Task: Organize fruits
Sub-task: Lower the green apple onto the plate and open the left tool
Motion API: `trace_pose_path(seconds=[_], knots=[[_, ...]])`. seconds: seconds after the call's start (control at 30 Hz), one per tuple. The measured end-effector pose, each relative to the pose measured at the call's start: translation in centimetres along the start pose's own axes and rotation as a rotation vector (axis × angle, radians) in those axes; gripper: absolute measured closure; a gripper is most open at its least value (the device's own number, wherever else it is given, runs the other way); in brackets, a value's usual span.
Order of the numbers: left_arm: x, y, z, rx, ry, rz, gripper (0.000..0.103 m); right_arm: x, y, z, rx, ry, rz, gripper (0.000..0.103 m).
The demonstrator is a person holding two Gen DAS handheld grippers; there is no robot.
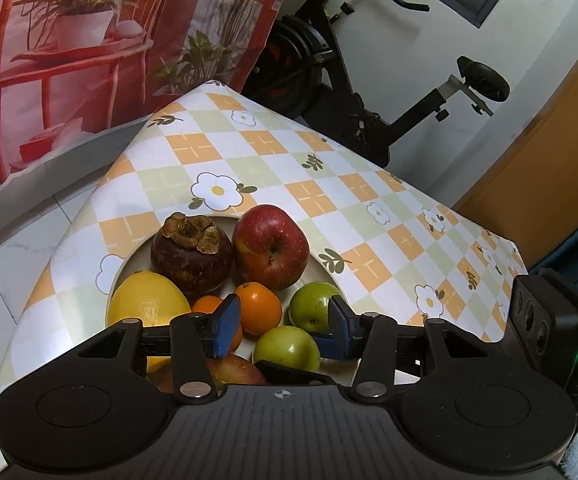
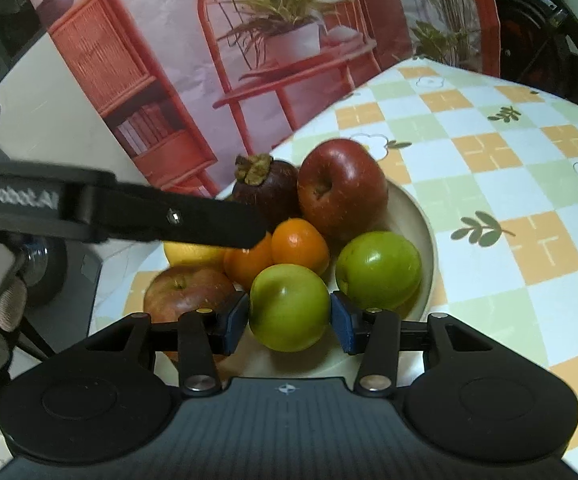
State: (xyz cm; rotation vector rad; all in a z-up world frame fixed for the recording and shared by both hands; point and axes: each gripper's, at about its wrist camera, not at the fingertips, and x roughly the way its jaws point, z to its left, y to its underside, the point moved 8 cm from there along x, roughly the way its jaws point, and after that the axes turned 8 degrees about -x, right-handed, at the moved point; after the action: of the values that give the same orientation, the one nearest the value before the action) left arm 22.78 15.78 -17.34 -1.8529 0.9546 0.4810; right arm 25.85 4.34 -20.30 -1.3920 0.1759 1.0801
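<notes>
While the left tool (image 1: 279, 326) hovers part-open over the oranges, the right tool (image 2: 289, 316) closely brackets the near green fruit (image 2: 289, 307) at the plate's (image 2: 425, 236) front edge, contact unclear.

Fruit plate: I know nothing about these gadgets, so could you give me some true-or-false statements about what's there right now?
1. The near green fruit sits between the right jaws. True.
2. The plate holds only one orange. False: two oranges lie side by side.
3. The mangosteen lies beside the red apple. True.
4. The tablecloth is plain white. False: it is checked, with flowers.
5. The left jaws grip the red apple. False: they stand open by the oranges, short of that apple.
</notes>
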Motion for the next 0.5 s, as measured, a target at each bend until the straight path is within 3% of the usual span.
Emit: trace_pose_path(seconds=[0.27,0.5], knots=[[-0.4,0.1,0.0,-0.009,-0.009,-0.010,0.053,0.2,-0.1,0.6,-0.039,0.019,0.006,0.055],[-0.8,0.1,-1.0,0.001,-0.020,-0.019,0.053,-1.7,-0.7,0.4,-0.043,0.024,-0.040,0.054]])
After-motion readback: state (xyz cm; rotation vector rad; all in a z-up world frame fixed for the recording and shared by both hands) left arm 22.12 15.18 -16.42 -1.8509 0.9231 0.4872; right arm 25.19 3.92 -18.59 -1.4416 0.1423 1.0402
